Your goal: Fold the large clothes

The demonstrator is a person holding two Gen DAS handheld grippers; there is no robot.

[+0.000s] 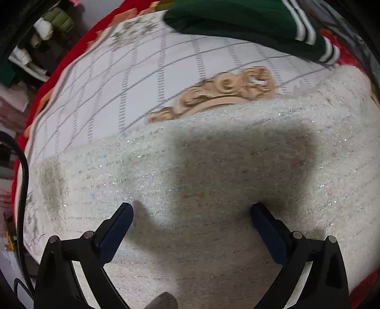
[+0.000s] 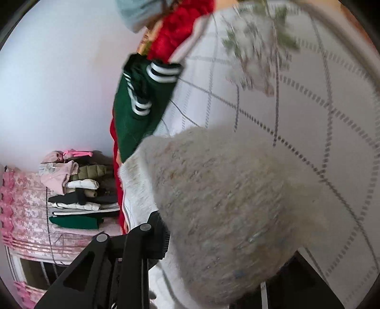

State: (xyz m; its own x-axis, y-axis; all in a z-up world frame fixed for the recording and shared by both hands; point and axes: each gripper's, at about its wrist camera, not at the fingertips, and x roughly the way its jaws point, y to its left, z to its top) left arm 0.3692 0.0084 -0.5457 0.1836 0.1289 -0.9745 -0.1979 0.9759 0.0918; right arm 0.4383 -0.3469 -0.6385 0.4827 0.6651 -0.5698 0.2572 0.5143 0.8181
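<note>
Two grippers work one cream knit sweater [image 1: 213,166] spread on a checked bedsheet [image 1: 118,78]. At left, the left gripper [image 1: 192,228] hangs directly over the flat body of the garment, fingers spread wide with nothing between them, their shadow falling on the knit just ahead; the sweater's far edge runs crosswise in front of it, touching a tan scroll motif [image 1: 220,92] on the sheet. A dark green striped garment [image 1: 237,21] lies well apart at the bed's far side. At right, the right gripper [image 2: 228,256] has a bunched fold of the same sweater [image 2: 225,202] filling the space between its fingers, lifted off the sheet; it appears to be pinching that fold, and is likely the arm placed to carry it across
</note>
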